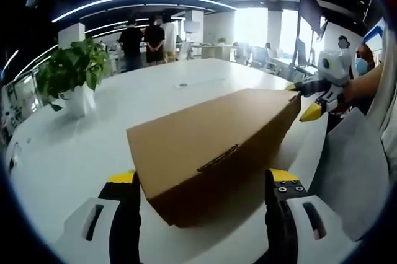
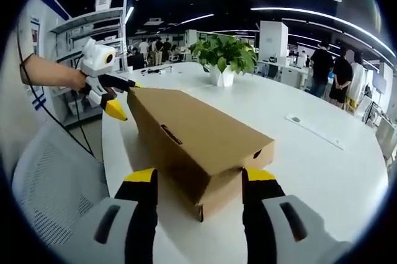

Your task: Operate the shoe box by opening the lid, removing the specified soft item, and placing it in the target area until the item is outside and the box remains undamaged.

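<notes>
Box sitting shut, tools at both ends.
Left tool (image 1: 201,193) and right tool (image 2: 198,189) are spreading jaws apart, straddling the shoe box (image 1: 211,146) ends on the worktop (image 1: 93,152).

White table (image 1: 74,152): closed cardboard shoe box (image 1: 211,146), potted plant (image 1: 74,78) on it.

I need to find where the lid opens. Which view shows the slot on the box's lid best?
The left gripper view: the slot on the cardboard box faces the camera, close up. In the right gripper view the slot sits farther off, seen at an angle.
</notes>
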Motion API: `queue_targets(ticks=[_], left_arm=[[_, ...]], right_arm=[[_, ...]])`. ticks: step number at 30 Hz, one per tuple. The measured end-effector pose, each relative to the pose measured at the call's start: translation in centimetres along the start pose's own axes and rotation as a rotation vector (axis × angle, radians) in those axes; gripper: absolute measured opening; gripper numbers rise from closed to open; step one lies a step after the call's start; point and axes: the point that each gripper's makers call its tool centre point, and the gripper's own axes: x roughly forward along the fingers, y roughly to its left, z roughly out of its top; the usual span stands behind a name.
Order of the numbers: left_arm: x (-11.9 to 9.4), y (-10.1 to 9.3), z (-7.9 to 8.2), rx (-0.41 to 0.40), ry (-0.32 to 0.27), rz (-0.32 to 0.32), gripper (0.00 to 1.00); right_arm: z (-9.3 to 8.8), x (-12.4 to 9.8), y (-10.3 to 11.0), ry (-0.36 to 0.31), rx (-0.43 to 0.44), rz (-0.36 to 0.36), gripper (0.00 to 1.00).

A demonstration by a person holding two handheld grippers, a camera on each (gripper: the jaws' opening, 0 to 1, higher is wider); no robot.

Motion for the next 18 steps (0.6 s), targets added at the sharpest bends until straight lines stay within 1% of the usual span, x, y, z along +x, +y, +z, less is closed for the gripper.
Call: queue_targets(ticks=[5,10,18], left_arm=[[-0.4,0.0,0.9,-0.006,-0.016,-0.009,0.86],[-0.7,-0.1,1.8,0.009,-0.026,-0.023,0.89],[-1.0,0.4,3.6,-0.011,-0.064,-0.03,0.9]], right_arm=[[0.9,-0.2,-0.1,-0.016,0.0,-0.005,0.52],[1.8,-0.4,-0.4,-0.034,-0.002,-0.011,0.53],[3.3,-0.6,-1.0,-0.064,0.001,-0.027,0.54]])
